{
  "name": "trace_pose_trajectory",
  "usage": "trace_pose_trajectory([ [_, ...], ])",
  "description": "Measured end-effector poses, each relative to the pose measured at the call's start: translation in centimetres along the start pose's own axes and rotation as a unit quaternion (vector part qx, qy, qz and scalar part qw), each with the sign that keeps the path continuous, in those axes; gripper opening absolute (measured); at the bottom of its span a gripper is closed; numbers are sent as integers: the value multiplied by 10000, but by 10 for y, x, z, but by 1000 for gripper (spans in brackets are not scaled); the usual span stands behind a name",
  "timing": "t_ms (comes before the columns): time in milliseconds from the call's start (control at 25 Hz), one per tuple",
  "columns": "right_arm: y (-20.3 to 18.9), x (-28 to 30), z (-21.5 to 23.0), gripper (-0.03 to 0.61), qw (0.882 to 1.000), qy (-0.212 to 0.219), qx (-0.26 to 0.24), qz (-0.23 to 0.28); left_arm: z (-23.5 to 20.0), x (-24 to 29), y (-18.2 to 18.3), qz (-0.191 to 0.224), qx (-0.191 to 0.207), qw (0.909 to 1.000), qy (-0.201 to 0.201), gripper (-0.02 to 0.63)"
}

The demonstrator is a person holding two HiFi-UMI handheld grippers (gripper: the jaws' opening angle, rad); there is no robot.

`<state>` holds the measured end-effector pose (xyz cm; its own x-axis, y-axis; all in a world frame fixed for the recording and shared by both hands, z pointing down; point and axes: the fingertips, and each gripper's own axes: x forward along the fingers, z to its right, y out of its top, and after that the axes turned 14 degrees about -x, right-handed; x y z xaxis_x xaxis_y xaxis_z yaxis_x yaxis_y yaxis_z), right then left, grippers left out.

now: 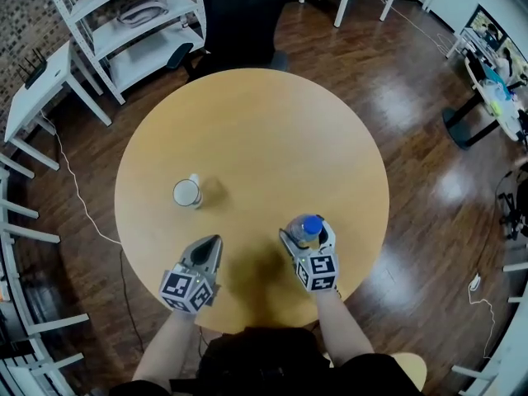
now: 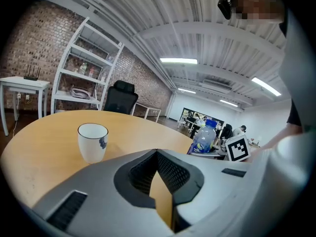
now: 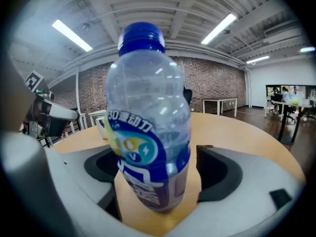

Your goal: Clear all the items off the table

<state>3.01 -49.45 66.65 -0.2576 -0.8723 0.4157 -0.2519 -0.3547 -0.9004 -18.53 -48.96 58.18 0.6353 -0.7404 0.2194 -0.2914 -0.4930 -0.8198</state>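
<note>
Bottle (image 3: 148,122) of clear plastic stands on round wooden table (image 1: 247,122).

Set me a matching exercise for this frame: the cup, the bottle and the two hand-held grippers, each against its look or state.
Things:
1. cup
2. bottle
3. left hand-held gripper
4. right hand-held gripper

Look or state:
A. jaws apart, bottle between them
B. white, dark rim
C. jaws together, nothing between them
D. clear plastic, blue cap

Pairs: 1-B, 2-D, 3-C, 4-A
</note>
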Motion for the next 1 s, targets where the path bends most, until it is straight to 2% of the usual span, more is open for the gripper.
trace_pose_trajectory([
  [360, 16, -34, -9, 477, 9996, -25, -259, 55, 12, -14, 30, 379, 129, 9989, -228, 0],
  [560, 47, -67, -12, 476, 9980, -381, -354, 346, 26, -31, 52, 593, 246, 9962, -583, 0],
  [680, 68, -96, -19, 402, 9946, -745, -238, 675, 29, -52, 61, 708, 330, 9940, -760, 0],
  [720, 75, -106, -23, 344, 9930, -848, -188, 805, 28, -60, 64, 746, 340, 9935, -783, 0],
  [760, 81, -116, -28, 318, 9912, -926, -157, 929, 27, -68, 66, 783, 341, 9931, -798, 0],
  [1000, 112, -167, -47, 310, 9800, -1170, -45, 1608, 35, -105, 62, 896, 390, 9907, -945, 0],
])
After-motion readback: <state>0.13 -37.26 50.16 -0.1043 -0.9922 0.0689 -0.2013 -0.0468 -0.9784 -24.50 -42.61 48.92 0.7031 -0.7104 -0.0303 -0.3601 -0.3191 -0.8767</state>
